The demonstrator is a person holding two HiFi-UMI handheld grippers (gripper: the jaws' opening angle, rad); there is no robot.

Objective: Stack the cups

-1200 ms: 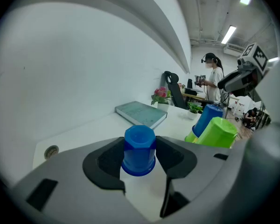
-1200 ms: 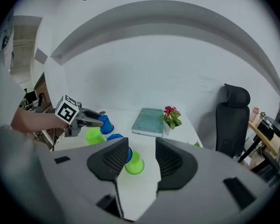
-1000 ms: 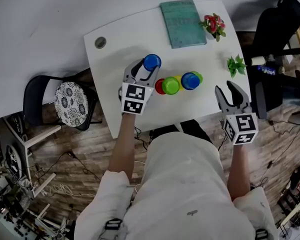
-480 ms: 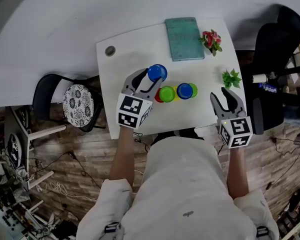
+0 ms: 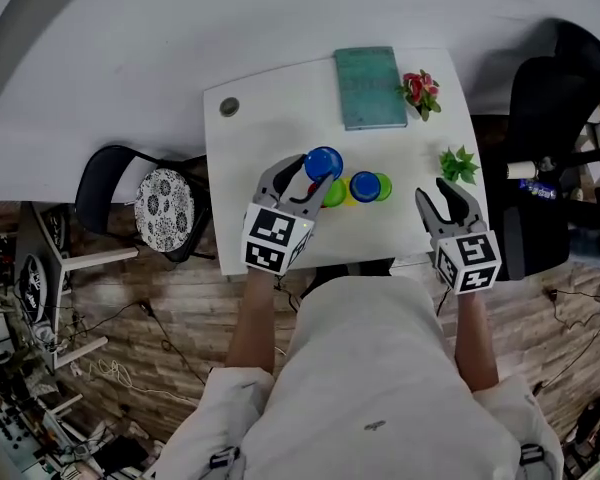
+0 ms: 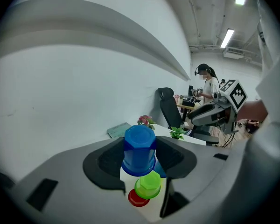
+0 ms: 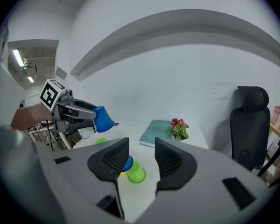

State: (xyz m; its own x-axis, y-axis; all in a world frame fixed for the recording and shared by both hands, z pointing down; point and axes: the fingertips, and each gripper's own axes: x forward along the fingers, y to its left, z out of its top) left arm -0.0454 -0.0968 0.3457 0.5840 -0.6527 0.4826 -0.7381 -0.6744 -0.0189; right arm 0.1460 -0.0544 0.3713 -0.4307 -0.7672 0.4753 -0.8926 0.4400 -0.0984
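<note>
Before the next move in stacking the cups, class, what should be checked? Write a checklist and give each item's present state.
1. The left hand-held gripper grips the blue cup firmly between its pads: ok.
2. The blue cup hangs clear of the table: ok.
3. The blue cup is held base up, like the green cup below it: ok.
4. The right hand-held gripper is open, empty and away from the cups: ok.
5. The blue cup is wide enough to fit over the green cup: cannot tell.
</note>
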